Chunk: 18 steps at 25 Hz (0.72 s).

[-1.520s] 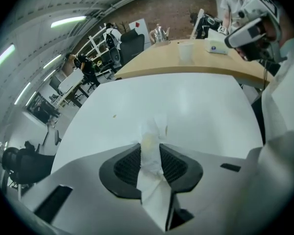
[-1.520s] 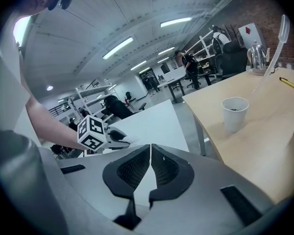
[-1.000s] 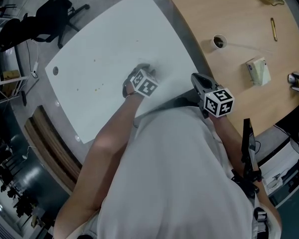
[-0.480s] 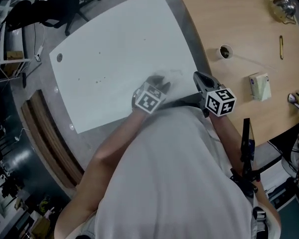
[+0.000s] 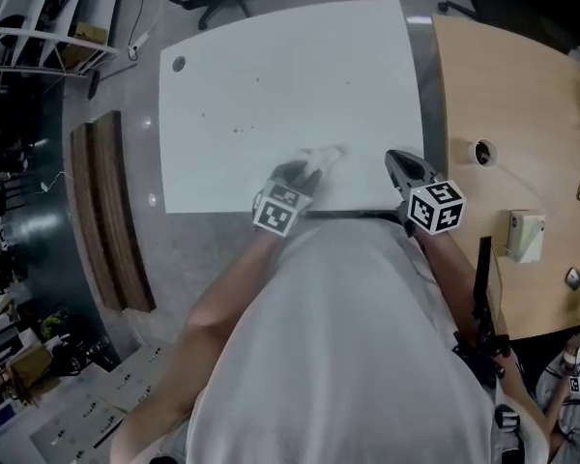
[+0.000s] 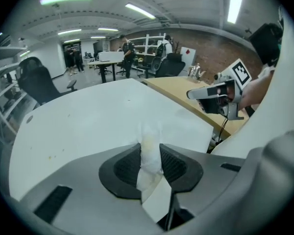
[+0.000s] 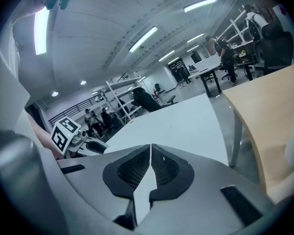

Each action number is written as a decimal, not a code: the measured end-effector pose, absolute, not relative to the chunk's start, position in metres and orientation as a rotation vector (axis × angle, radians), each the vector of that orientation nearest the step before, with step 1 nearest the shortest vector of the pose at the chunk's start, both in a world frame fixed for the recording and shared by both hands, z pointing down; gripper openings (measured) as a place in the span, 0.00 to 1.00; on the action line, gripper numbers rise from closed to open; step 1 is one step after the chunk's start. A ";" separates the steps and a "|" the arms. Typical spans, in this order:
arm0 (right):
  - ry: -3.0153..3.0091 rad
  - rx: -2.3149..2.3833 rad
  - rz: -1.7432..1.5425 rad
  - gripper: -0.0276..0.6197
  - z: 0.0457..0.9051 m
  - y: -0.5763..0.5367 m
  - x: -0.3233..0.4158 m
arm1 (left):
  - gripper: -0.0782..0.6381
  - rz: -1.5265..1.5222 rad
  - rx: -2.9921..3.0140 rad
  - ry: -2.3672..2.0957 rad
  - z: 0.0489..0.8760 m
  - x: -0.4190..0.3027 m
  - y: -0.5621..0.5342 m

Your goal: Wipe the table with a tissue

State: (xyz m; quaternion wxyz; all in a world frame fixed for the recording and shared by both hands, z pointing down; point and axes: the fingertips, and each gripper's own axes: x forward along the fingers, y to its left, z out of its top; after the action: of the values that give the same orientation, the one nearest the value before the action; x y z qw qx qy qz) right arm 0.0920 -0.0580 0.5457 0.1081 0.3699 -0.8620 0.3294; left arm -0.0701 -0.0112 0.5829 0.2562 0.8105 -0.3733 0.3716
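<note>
Grippers hang just past the person's chest, over the near edge of the white table [image 5: 271, 75]. The left gripper [image 5: 304, 170] pinches the tissue [image 6: 149, 143], a twisted white wad standing between its pads. Its jaws have just been easing apart slightly, yet the wad is pressed between them. Just to the right, the right gripper [image 7: 150, 152] has its jaws pressed together on nothing. The tissue should be light, soft and easy to tear, so it is best gripped at its bunched middle, leaving the loose end to flatten. Farther out, possibly a few specks [image 5: 238, 130] dot the table.
</note>
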 end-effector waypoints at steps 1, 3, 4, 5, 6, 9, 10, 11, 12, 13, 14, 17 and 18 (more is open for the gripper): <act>-2.548 1.064 0.966 0.07 0.545 -0.059 0.086 | 0.24 0.984 2.161 -1.051 0.584 -0.081 -0.009; -2.561 1.022 0.962 0.07 0.546 -0.060 0.075 | 0.24 0.922 2.092 -1.122 0.583 -0.102 -0.005; -2.564 1.004 0.960 0.07 0.546 -0.060 0.070 | 0.24 0.898 2.069 -1.152 0.581 -0.111 -0.005; -2.563 0.992 0.957 0.07 0.545 -0.060 0.065 | 0.24 0.883 2.054 -1.174 0.579 -0.120 -0.004; -2.560 0.987 0.953 0.07 0.542 -0.059 0.059 | 0.24 0.874 2.047 -1.187 0.577 -0.129 -0.004; -2.544 0.999 0.932 0.07 0.536 -0.061 0.030 | 0.24 0.859 2.050 -1.196 0.574 -0.168 -0.008; -2.546 1.001 0.922 0.07 0.535 -0.066 0.015 | 0.24 0.857 2.050 -1.202 0.574 -0.186 -0.012; -2.552 1.001 0.912 0.07 0.534 -0.073 0.001 | 0.24 0.856 2.050 -1.210 0.574 -0.199 -0.018; -2.556 0.999 0.906 0.07 0.534 -0.078 -0.006 | 0.24 0.851 2.052 -1.215 0.575 -0.204 -0.023; -2.550 0.998 0.908 0.07 0.535 -0.079 -0.005 | 0.24 0.844 2.056 -1.215 0.575 -0.199 -0.026; -2.535 0.996 0.915 0.07 0.539 -0.077 0.000 | 0.24 0.836 2.062 -1.209 0.577 -0.191 -0.027; -2.504 0.989 0.922 0.07 0.544 -0.073 0.001 | 0.24 0.819 2.072 -1.196 0.583 -0.185 -0.027; -2.503 0.983 0.917 0.07 0.544 -0.074 -0.005 | 0.24 0.813 2.072 -1.197 0.584 -0.189 -0.027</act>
State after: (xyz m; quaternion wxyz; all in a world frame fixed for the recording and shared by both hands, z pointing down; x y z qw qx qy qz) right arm -0.0046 -0.0736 0.5441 0.1495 0.3422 -0.8711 0.3191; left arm -0.1892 -0.0268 0.5841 0.3026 0.7815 -0.4514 0.3066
